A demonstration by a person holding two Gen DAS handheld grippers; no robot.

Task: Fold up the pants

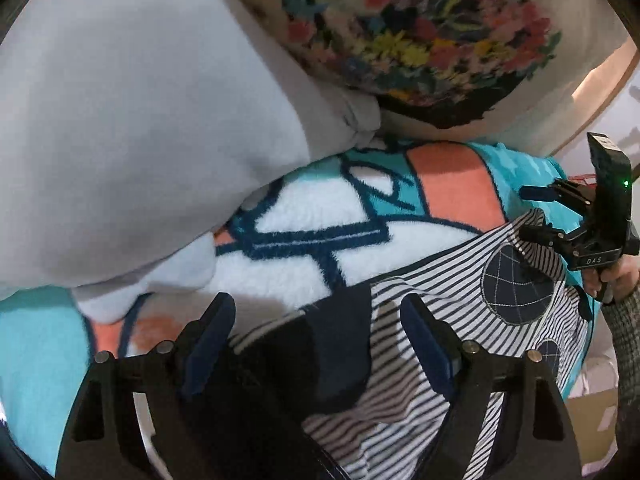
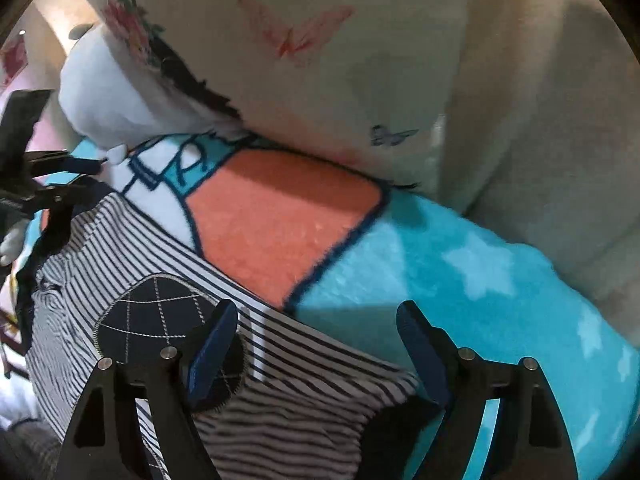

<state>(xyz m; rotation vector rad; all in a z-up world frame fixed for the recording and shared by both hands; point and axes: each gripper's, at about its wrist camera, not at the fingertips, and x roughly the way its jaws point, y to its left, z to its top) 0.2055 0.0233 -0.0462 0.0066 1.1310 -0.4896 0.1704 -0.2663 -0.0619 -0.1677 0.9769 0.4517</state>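
A: What does the left wrist view show?

B: The left gripper point(image 1: 320, 320) points down at the striped pants point(image 1: 432, 320), which lie on a fluffy blanket point(image 1: 320, 248) of turquoise, white and orange. Its jaws stand wide apart. A dark navy cuff point(image 1: 340, 340) and striped cloth lie in the gap below them, but neither pad presses on the fabric.

A: Anything else there?

B: A round navy patch point(image 1: 516, 284) with a stitched grid sits on the pants to the right. The right gripper point(image 1: 532, 212) shows at the far right edge, spread wide above the pants' far edge, with a hand point(image 1: 624, 276) on its grip. A pale grey pillow point(image 1: 128, 128) lies at upper left, a flowered cushion point(image 1: 416, 36) behind.

A: And the right wrist view?

B: The right gripper point(image 2: 316, 324) also stands wide, gripping nothing. The pants point(image 2: 132, 248) stretch from lower centre to the left; the near edge and a dark cuff point(image 2: 396, 420) lie under the gap, and the patch point(image 2: 160, 316) sits just by the left finger. Past them lies the blanket point(image 2: 440, 272). A cream cushion point(image 2: 360, 72) with butterflies fills the top. The left gripper point(image 2: 80, 178) is at the left edge; this view cannot tell how wide it is.
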